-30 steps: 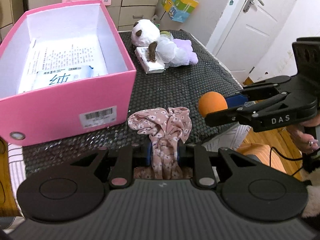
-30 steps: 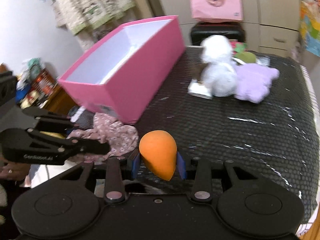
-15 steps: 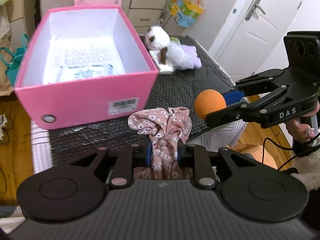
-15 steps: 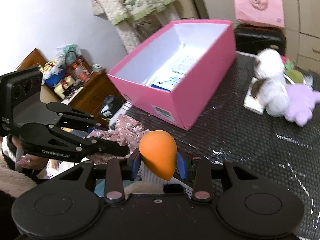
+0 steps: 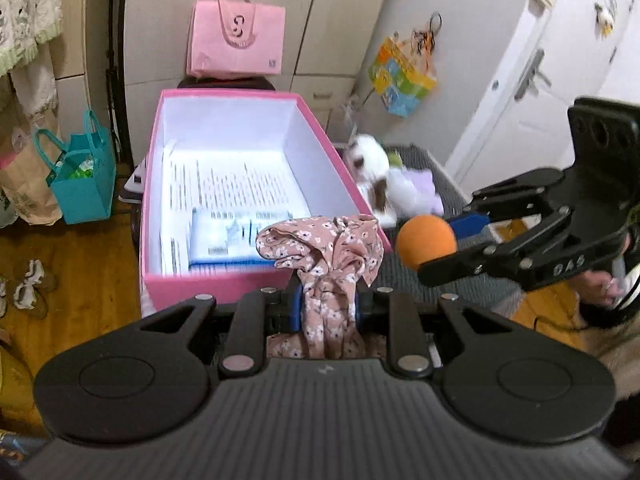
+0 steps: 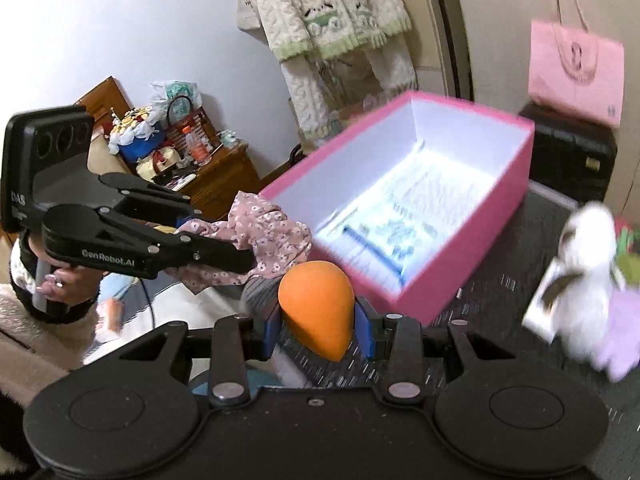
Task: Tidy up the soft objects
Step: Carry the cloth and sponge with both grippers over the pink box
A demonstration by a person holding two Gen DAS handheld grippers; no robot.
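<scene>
Pink floral cloth (image 5: 326,268) fills the middle of the left wrist view, pinched between the blue pads (image 5: 295,307) of the left gripper (image 5: 326,308), whose jaws are pressed nearly together on the fabric. The cloth bunches above the pads and drapes below them, and it hangs just over the near wall of the pink box (image 5: 160,184). The gripper tilts downward toward the box, which stands open on the dark mesh-covered bench (image 5: 448,280) with printed papers (image 5: 236,188) and a white packet (image 5: 224,240) on its floor. To the right, the right gripper (image 5: 448,240) reaches in from the side, clamped on an orange sponge (image 5: 426,242); a hand (image 5: 600,284) holds its grip at the far right edge. Beyond the box lie a white plush toy (image 5: 372,160) and a purple plush (image 5: 424,184), both blurred.

From the right wrist view, the orange sponge (image 6: 316,312), teardrop-shaped with its point down, sits squeezed between the right gripper's (image 6: 318,330) blue pads (image 6: 364,332), above the bench (image 6: 500,312) beside the near corner of the pink box (image 6: 472,248). This gripper also angles downward. On the left, the left gripper (image 6: 236,258) extends level across the frame, carrying the floral cloth (image 6: 260,236) next to the box's near end. A hand (image 6: 64,280) in a dark fuzzy sleeve (image 6: 20,276) wraps its handle. The white plush toy (image 6: 584,272) and purple plush (image 6: 624,332) rest on the bench at the right.
</scene>
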